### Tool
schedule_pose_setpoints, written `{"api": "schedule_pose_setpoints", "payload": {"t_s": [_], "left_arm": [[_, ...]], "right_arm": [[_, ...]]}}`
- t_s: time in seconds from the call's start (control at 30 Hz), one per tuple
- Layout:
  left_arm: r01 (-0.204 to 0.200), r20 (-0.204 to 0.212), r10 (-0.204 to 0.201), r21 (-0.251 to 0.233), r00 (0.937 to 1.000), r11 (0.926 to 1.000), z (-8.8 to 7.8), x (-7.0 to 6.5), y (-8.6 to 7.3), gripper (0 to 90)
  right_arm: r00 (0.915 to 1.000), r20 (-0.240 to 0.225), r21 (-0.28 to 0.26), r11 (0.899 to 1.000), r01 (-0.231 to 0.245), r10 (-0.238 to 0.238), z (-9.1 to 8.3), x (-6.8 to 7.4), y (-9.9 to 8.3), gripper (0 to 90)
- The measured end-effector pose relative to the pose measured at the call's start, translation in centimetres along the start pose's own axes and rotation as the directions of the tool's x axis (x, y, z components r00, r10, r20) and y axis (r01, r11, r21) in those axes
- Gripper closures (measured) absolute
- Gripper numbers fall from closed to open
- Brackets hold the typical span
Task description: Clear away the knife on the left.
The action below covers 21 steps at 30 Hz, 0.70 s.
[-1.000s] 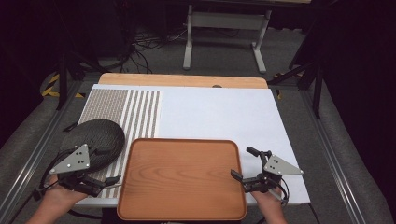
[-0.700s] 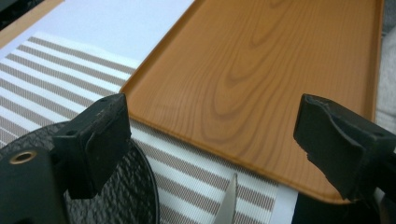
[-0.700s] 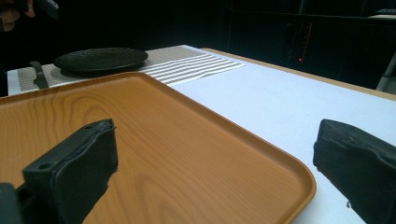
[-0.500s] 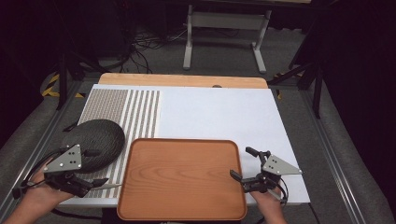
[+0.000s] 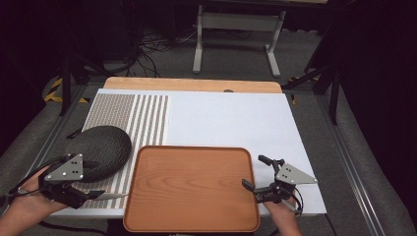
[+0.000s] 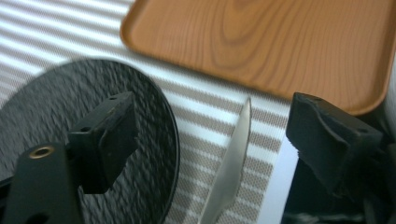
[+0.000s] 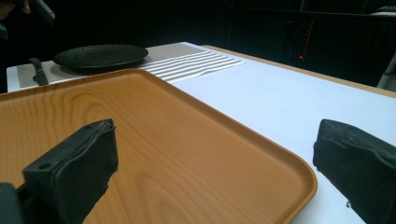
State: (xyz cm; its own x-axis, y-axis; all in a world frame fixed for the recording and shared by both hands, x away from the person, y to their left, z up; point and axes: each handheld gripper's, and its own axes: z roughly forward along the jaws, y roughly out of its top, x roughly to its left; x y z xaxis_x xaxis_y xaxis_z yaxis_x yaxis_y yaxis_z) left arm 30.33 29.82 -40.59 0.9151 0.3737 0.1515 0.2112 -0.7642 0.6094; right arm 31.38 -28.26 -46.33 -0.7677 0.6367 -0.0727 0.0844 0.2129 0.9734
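A silver knife (image 6: pixel 232 161) lies flat on the striped placemat (image 6: pixel 201 105), between black plate (image 6: pixel 56 112) and wooden tray (image 6: pixel 280 42)

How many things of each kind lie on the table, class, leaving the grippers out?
Tray: 1
Plate: 1
Knife: 1
Striped mat: 1
Total: 4

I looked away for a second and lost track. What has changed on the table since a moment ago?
The left gripper has pulled back toward the table's left edge, away from the tray, its jaws closing a little. A knife lies between them on the striped mat, pads not touching it. The black plate, the tray and the right gripper stayed put, the right one open.
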Motion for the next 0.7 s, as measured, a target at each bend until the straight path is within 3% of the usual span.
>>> {"api": "schedule_pose_setpoints", "payload": {"t_s": [0.17,0.47,0.7], "left_arm": [[-0.007,0.021,0.005,0.071,0.9998,0.9975,0.0,0.3,-0.5,21.1],[-0.039,0.073,0.028,0.15,0.9969,0.988,0.0,0.9,-1.4,24.7],[-0.066,0.115,0.038,0.244,0.9926,0.9676,0.2,1.4,-1.8,27.7]], "right_arm": [[1.0,-0.001,-0.002,1.0,0.005,-0.005,0.0,0.0,0.0,0.8],[1.0,-0.005,0.002,1.0,0.006,-0.006,0.1,0.1,0.0,0.8],[1.0,-0.002,0.006,1.0,0.008,-0.008,0.1,0.2,0.0,0.8]]}}
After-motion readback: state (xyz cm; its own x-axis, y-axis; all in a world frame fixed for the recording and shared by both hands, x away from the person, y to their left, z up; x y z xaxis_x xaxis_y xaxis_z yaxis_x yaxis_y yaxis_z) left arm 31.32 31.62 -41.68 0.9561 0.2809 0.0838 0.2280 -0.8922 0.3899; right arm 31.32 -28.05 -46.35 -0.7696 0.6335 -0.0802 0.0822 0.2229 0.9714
